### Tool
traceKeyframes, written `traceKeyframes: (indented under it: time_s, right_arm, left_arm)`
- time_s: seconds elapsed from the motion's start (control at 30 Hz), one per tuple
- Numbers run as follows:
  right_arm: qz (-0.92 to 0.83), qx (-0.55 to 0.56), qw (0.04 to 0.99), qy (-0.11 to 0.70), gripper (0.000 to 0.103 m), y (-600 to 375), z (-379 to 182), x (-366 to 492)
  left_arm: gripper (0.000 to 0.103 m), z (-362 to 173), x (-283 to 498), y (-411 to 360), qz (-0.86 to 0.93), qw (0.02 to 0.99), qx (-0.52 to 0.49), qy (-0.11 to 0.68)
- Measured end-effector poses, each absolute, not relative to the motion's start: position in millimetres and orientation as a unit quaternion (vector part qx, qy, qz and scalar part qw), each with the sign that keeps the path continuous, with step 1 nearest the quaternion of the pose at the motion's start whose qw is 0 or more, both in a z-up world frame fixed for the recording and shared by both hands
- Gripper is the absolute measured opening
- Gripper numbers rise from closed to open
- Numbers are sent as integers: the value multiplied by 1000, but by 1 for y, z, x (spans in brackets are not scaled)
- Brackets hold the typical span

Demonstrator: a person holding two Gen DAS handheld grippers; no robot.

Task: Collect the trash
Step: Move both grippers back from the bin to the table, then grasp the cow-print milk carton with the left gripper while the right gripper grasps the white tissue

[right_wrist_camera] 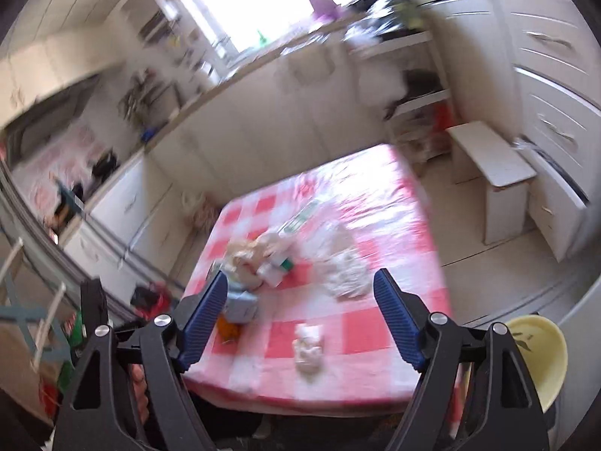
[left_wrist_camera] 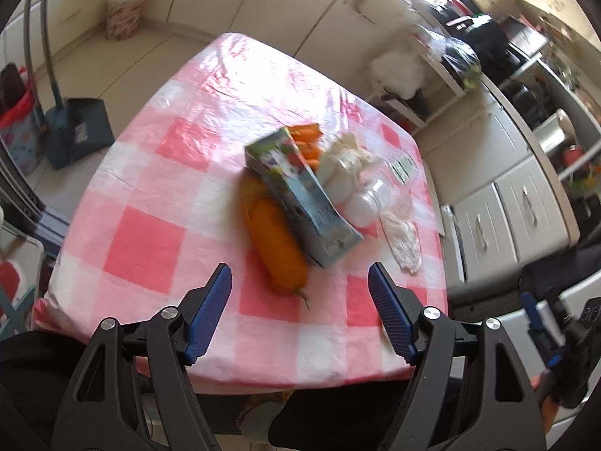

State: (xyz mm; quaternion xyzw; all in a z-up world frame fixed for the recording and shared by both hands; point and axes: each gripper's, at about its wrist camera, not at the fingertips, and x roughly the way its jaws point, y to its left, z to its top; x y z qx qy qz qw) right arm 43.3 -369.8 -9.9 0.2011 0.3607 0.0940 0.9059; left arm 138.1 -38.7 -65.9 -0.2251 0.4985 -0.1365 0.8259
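Note:
A pile of trash lies on a table with a pink-and-white checked cloth [left_wrist_camera: 150, 195]. In the left wrist view it holds a blue drink carton [left_wrist_camera: 300, 195], an orange wrapper [left_wrist_camera: 278, 248], a clear plastic bottle [left_wrist_camera: 370, 197], crumpled paper [left_wrist_camera: 351, 150] and a crumpled white tissue [left_wrist_camera: 402, 242]. My left gripper [left_wrist_camera: 300, 293] is open and empty above the table's near edge, short of the orange wrapper. My right gripper [right_wrist_camera: 300, 300] is open and empty above the table [right_wrist_camera: 375, 195]. A small crumpled tissue [right_wrist_camera: 308, 345] lies below it, another tissue [right_wrist_camera: 345, 274] and the blue carton [right_wrist_camera: 240, 302] beyond.
A blue dustpan [left_wrist_camera: 80, 131] stands on the floor left of the table. White cabinets [left_wrist_camera: 499, 206] run along the right. A white stool [right_wrist_camera: 492, 173] stands beyond the table, and a pale yellow bowl [right_wrist_camera: 541, 357] sits at the right edge of the right wrist view.

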Motion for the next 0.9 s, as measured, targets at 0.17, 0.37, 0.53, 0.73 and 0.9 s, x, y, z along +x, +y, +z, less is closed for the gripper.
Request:
traceKeyframes:
  time_s: [0.17,0.37,0.53,0.73,0.9]
  right_arm:
    - [112,189,864,452,77,-317,-61,79]
    - [110,146,854,487,76,-303,-68,78]
    - [100,151,853,490,76,-312,-66,82]
    - [96,155,837,515,76,-319,-79,80]
    - [94,148,828,533,76,-320,-90,79]
  left_arm:
    - [72,-76,173,-31,-122,811,-239,520]
    - [72,-103,216,-44,-100,799,-212,554]
    - [74,-102,241,-68,-110,808,-180,551]
    - [74,-95,249,-77,-123,812,-166,546]
    - [74,-103,242,-87,-143,794,-174,565]
